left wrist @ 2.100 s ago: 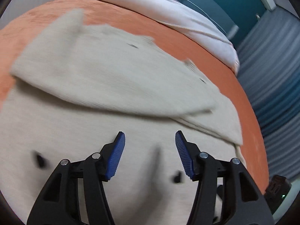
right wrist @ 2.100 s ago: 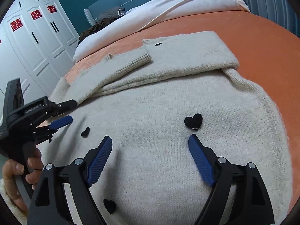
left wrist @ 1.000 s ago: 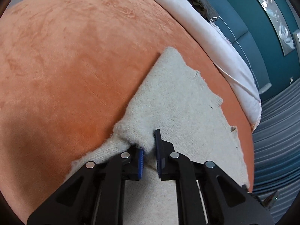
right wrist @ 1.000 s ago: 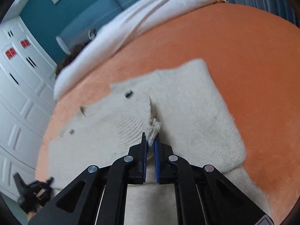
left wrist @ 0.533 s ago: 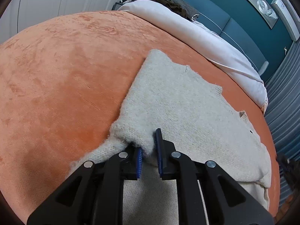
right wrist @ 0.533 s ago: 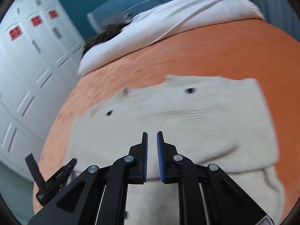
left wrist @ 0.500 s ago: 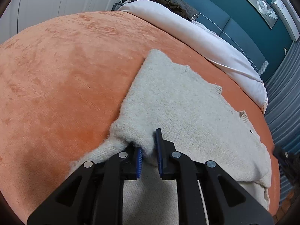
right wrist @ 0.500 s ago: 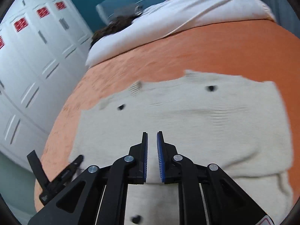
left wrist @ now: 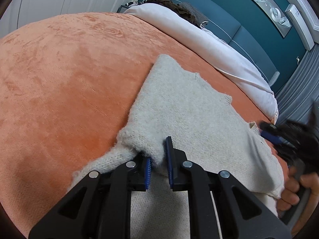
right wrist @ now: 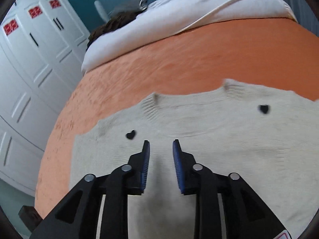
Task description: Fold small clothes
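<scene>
A small cream knit sweater [left wrist: 191,109] with black heart patches [right wrist: 264,108] lies folded on the orange bedspread [left wrist: 59,75]. My left gripper [left wrist: 158,157] is shut on a bunched corner of the sweater at its left edge. My right gripper [right wrist: 160,151] hovers over the sweater [right wrist: 219,139], jaws partly open with nothing between them. In the left wrist view the right gripper [left wrist: 279,137] and the hand holding it show at the sweater's right edge.
A white duvet [left wrist: 199,33] and a dark item [right wrist: 117,23] lie at the head of the bed against a teal headboard [left wrist: 239,16]. White wardrobe doors [right wrist: 30,59] stand to the left. Grey curtains [left wrist: 295,91] hang on the right.
My right gripper has opened a little and moved lower over the sweater. My left gripper still holds the sweater corner; the right gripper has come into the left wrist view.
</scene>
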### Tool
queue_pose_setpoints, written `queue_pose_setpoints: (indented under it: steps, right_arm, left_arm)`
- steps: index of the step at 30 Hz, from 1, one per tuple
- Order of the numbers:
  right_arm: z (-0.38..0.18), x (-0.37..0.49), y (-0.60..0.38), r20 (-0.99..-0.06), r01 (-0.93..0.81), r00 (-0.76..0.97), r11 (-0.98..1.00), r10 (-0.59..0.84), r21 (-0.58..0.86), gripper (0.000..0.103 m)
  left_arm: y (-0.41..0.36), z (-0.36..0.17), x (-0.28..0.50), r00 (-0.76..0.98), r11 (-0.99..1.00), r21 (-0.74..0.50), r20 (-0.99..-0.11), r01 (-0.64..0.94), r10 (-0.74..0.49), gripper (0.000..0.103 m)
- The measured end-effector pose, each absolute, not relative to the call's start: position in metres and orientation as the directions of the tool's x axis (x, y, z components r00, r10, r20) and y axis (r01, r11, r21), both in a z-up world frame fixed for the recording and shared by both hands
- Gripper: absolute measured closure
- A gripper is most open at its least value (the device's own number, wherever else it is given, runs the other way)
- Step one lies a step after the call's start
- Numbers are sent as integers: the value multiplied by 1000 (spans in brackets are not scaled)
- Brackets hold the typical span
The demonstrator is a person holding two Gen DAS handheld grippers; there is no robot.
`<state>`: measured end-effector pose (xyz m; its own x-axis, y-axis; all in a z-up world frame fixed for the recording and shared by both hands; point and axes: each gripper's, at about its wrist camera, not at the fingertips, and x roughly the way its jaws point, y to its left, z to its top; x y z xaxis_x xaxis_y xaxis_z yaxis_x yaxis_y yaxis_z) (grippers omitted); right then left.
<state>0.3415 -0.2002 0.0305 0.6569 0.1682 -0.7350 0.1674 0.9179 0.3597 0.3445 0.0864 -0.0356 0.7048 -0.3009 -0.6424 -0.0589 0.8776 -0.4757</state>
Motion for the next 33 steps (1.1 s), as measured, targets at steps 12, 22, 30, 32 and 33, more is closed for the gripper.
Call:
queue_pose_setpoints:
  steps: [12,22,30,32,33]
  right_arm:
    - [2,269,-306,-800,325,594,885,83,333,93]
    - [-5,271,-330,-807,349,591,899,7,263,98]
    - [11,261,-317,-789,325,608,879,87,348,80]
    - [33,218,-323,-762,314,644,884,70,347,79]
    - [42,192,-324,-754,310,656,894,44,322,71]
  left_arm:
    - [76,-29,348,682,910,-407,-687,-79,-249,90]
    - [75,-17,370,573,954,-284,-799,-95,-181,95]
    - [72,-6,365,546,959,-281,-811,-46,-212,84]
    - [81,7,345,550,953,-302,-797,-5,-250,68]
    - [87,13,331,559,952,-306,-789,6,-257,55]
